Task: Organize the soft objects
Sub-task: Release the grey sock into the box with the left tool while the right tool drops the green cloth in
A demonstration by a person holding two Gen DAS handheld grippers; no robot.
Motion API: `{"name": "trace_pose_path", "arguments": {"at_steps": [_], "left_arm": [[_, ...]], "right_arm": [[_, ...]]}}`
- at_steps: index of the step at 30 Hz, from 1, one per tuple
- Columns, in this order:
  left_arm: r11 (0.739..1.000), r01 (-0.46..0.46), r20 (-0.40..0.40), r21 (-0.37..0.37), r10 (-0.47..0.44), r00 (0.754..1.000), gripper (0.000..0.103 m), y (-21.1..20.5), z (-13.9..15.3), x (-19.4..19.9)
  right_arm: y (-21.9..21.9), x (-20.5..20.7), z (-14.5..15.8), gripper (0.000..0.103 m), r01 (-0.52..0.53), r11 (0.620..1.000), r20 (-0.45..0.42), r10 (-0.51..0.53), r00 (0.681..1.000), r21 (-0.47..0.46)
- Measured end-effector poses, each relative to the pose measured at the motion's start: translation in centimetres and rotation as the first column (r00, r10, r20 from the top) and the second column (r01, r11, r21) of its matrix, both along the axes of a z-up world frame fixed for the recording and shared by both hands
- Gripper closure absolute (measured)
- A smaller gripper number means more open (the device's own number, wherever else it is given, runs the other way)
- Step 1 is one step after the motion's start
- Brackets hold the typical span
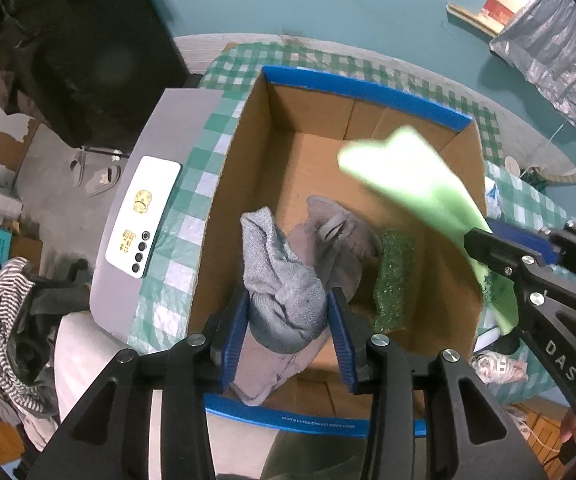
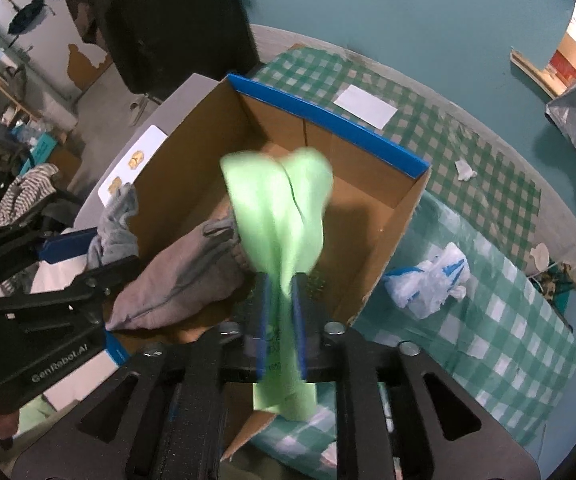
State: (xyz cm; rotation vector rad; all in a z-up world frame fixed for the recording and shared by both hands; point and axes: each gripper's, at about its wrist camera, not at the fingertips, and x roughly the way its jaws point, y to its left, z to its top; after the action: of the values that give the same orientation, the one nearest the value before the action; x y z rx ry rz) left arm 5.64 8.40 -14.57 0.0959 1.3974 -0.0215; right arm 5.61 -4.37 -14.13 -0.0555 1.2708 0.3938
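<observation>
An open cardboard box (image 1: 367, 92) with blue rims stands on a green checked tablecloth. My left gripper (image 1: 288, 320) points down into it, jaws apart around a grey knitted sock (image 1: 284, 280) that lies on a grey garment (image 1: 335, 240) in the box. A green glittery strip (image 1: 393, 280) lies beside them on the box floor. My right gripper (image 2: 280, 296) hangs over the box's right side, jaws slightly apart, with a blurred light green cloth (image 2: 280, 208) passing loosely between the pads. The left wrist view shows that right gripper (image 1: 483, 256) and the green cloth (image 1: 407, 176).
A white phone (image 1: 144, 216) lies on a grey board left of the box. On the tablecloth lie a white card (image 2: 365, 106), a crumpled plastic bag (image 2: 427, 280) and paper scraps. Striped clothing (image 1: 8, 308) is piled at the far left. The floor is teal.
</observation>
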Motion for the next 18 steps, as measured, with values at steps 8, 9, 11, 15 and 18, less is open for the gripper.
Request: {"name": "trace_pose_path", "arguments": {"at_steps": [8,9,11,15,18], "left_arm": [[1.000,-0.011,-0.010,-0.006,0.011,1.000,0.041,0.3,-0.4,-0.2],[1.000,-0.015,-0.009,-0.007,0.015,1.000,0.041,0.3,-0.3,-0.2],[1.000,-0.017,-0.005,-0.006,0.017,1.000,0.041,0.3,-0.1,-0.3],[1.000,-0.020,0.001,-0.009,0.020,1.000,0.040,0.2,0.3,-0.6],[1.000,-0.014,0.002,-0.013,0.014,1.000,0.039,-0.1,0.6,-0.8]], "right_arm": [[-0.4,-0.1,0.6,0.060,0.012,1.000,0.014,-0.012,1.000,0.007],[-0.6,-0.1,0.7,0.057,0.014,1.000,0.014,-0.014,1.000,0.009],[-0.8,-0.1,0.9,0.056,0.018,1.000,0.015,-0.018,1.000,0.013],[-1.5,-0.3,1.2,0.054,0.032,0.999,0.018,-0.032,0.999,0.020],[-2.0,-0.5,1.3,0.052,0.043,0.999,0.013,-0.044,0.999,0.021]]}}
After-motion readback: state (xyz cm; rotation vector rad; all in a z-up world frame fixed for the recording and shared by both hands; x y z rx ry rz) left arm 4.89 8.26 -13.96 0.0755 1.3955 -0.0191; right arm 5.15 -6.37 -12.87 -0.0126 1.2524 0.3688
